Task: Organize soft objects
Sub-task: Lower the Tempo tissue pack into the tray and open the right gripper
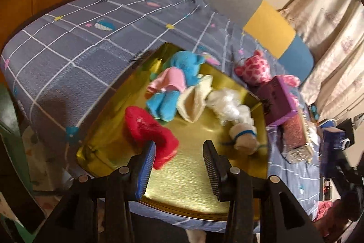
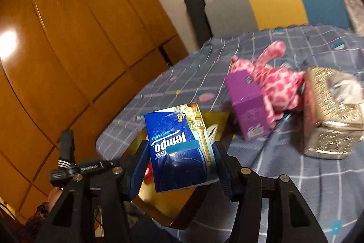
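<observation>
In the left wrist view the left gripper point(image 1: 179, 152) hangs with jaws released above the gold tray point(image 1: 193, 177) on the bed point(image 1: 68, 42), where a red plush point(image 1: 150, 131), blue plush point(image 1: 179, 83) and white plush point(image 1: 229, 104) already lie; bare gold near the front rim leaves room. In the right wrist view the right gripper point(image 2: 179, 152) grasps a blue tissue pack point(image 2: 179, 147), apparently bound for the tray below. The pink plush point(image 2: 277, 85), purple box point(image 2: 248, 106) and glittery tissue box point(image 2: 329, 113) crowd the right side.

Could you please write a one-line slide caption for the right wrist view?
Right gripper holds a blue Tempo tissue pack above the bed, with the pink plush lying beyond.
</observation>
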`<action>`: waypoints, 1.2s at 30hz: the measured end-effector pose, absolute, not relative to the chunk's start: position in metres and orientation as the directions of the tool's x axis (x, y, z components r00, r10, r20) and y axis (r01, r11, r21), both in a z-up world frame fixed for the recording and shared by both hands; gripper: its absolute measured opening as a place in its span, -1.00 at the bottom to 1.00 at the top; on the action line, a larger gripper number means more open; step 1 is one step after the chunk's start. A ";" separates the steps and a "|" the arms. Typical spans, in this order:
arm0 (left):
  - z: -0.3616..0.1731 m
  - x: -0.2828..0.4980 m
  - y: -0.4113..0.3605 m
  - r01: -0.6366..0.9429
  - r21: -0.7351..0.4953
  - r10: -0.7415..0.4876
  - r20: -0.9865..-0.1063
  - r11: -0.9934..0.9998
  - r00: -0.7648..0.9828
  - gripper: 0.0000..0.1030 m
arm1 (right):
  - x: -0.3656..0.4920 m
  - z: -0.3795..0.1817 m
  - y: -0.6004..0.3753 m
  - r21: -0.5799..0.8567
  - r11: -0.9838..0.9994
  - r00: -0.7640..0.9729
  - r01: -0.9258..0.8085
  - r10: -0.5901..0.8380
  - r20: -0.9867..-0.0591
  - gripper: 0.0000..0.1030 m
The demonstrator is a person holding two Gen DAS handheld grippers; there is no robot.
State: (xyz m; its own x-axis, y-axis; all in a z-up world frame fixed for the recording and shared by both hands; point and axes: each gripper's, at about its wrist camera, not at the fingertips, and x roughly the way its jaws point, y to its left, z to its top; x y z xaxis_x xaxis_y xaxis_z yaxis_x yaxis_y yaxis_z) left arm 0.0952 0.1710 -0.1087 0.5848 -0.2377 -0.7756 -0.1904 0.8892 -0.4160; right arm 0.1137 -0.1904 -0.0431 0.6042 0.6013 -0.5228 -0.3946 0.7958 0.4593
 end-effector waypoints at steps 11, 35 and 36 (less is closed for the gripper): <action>-0.109 0.073 0.149 -0.130 -0.482 -0.304 -0.716 0.867 0.628 -0.15 | 0.144 -0.089 -0.095 0.426 0.787 0.421 -0.447 0.605 -0.676 0.09; -0.106 0.053 0.177 -0.170 -0.539 -0.302 -0.674 0.825 0.674 -0.15 | 0.198 -0.142 -0.016 0.224 0.916 0.440 -0.334 0.362 -0.822 0.14; -0.107 0.054 0.177 -0.170 -0.539 -0.303 -0.675 0.825 0.672 -0.15 | 0.199 -0.143 -0.017 0.218 0.919 0.442 -0.329 0.354 -0.824 0.14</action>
State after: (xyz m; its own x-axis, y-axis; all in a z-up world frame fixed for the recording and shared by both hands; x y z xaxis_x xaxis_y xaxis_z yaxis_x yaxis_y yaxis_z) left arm 0.0536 0.1767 -0.1069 0.6722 -0.3032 -0.6754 -0.1698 0.8248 -0.5393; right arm 0.1989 -0.0168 -0.1432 0.4421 0.3540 -0.8241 -0.3295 0.9187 0.2179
